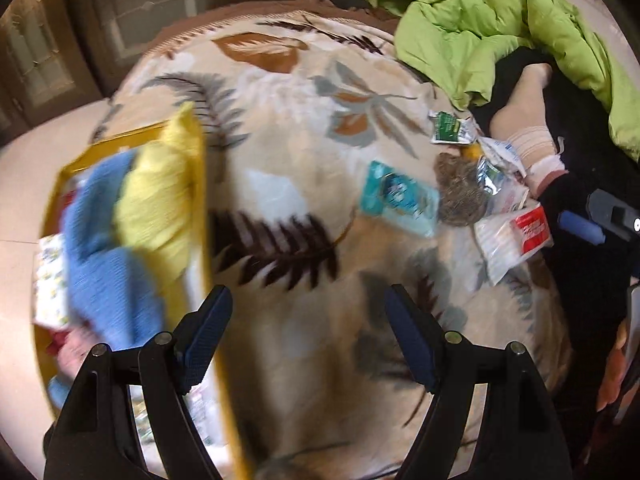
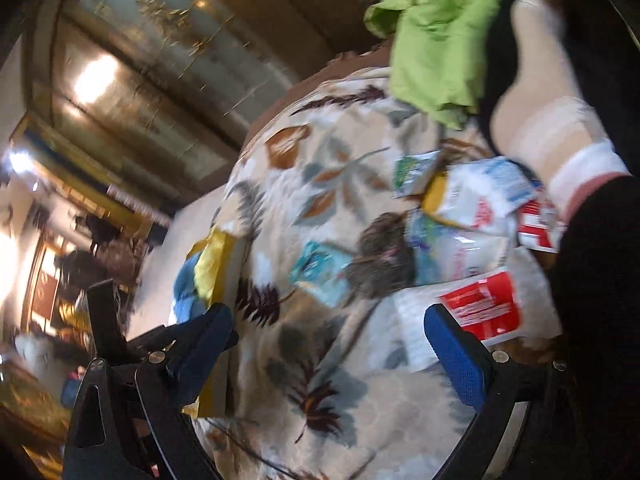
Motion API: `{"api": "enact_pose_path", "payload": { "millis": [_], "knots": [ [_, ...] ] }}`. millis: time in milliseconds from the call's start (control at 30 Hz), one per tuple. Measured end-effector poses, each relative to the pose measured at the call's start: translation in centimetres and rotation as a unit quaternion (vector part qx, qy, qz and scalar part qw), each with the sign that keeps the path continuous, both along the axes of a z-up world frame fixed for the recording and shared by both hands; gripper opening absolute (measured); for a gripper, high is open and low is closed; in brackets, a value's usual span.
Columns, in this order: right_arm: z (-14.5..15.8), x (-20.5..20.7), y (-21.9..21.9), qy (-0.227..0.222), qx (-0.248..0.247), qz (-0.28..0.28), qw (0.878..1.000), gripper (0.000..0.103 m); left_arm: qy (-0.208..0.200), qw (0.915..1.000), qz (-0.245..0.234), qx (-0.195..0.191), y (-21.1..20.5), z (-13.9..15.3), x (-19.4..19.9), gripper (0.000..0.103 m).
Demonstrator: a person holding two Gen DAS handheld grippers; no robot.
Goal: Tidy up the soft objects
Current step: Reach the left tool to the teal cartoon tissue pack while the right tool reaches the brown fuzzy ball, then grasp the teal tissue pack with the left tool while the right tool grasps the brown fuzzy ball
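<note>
A blue cloth and yellow cloth already fill the yellow tray at the bed's left edge; loose packets remain near a socked foot. Both the left tool and right tool gape empty. Probably between picks; next, reach a packet. Blur hides labels.

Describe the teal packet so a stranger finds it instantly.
Start at the leaf-print blanket covering the bed. Near its right side lies a heap of wrappers by a socked foot. The teal packet lies flat on the heap's left edge beside a grey-brown furry lump; it is the only teal item.
</note>
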State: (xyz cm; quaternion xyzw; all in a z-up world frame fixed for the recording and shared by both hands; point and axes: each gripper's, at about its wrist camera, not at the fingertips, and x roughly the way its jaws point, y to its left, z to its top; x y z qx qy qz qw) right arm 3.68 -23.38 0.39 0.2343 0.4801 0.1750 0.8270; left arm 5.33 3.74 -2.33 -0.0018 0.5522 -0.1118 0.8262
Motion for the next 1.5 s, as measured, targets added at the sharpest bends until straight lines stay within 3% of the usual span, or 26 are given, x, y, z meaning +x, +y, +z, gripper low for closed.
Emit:
{"api": "enact_pose_path", "payload": {
  "millis": [100, 167, 333, 467, 633, 833, 967, 1067, 1167, 1233, 1267, 1300, 1400, 1500],
  "knots": [
    [-0.7, 0.3, -1.3, 0.012, 0.008, -0.017, 1.0, 0.098, 0.021, 0.9994, -0.011, -0.026, -1.4, -0.9, 2.0, 0.079],
    [-1.1, 0.4, -1.7, 0.014, 0.014, -0.02, 1.0, 0.098, 0.017, 0.9992, -0.029, -0.023, -2.7, -1.2, 3.0, 0.079],
    [-1.9, 1.4, -1.8, 0.029, 0.012, -0.018, 0.999, 0.099, 0.018, 0.9952, -0.096, 0.004, -5.9, -2.4, 5.0, 0.079],
    [-2.7, 3.0, -0.5, 0.047, 0.035, -0.005, 0.998, 0.099, 0.019, 0.9869, -0.154, 0.044, -8.1, -3.6, 5.5, 0.079],
    [-3.7, 6.3, 2.1, 0.069, 0.034, 0.004, 0.997, 0.099, 0.007, 0.9781, -0.199, 0.059, -9.8, -4.0, 5.7, 0.079],
    [-6.8, 8.6, 3.4, 0.127, -0.004, -0.004, 0.992, 0.101, 0.02, 0.9835, -0.172, 0.051, -9.9, -5.1, 7.3, 0.079],
    [-7.0, 9.4, 4.0, 0.112, -0.017, 0.0, 0.994, 0.101, 0.042, 0.9853, -0.165, 0.011, -9.3, -5.7, 7.8, 0.08],
    [-7.9, 10.1, 4.3, 0.12, -0.027, 0.008, 0.992, 0.1, 0.044, 0.9862, -0.159, -0.011, -9.0, -5.9, 8.0, 0.086],
    [-9.0, 9.6, 3.6, 0.128, -0.017, 0.015, 0.992, 0.088, 0.027, 0.9835, -0.179, 0.011, -9.7, -5.9, 7.1, 0.091],
    [-9.0, 9.1, 2.9, 0.122, -0.033, 0.009, 0.992, 0.066, 0.005, 0.9717, -0.228, 0.064, -11.3, -6.6, 5.7, 0.098],
    [-9.1, 9.0, 2.7, 0.121, -0.035, 0.007, 0.992, 0.062, -0.006, 0.9683, -0.236, 0.082, -11.8, -6.8, 5.3, 0.098],
    [-9.3, 9.0, 2.5, 0.122, -0.04, 0.008, 0.992, 0.057, -0.007, 0.9707, -0.227, 0.078, -11.9, -6.9, 5.3, 0.099],
    [-9.3, 9.1, 2.7, 0.122, -0.049, 0.02, 0.991, 0.057, 0.021, 0.9837, -0.176, 0.027, -11.2, -6.3, 6.9, 0.099],
    [-9.4, 9.2, 2.5, 0.123, -0.038, 0.024, 0.991, 0.057, 0.018, 0.9828, -0.178, 0.045, -11.2, -6.3, 7.2, 0.099]
  ]
}}
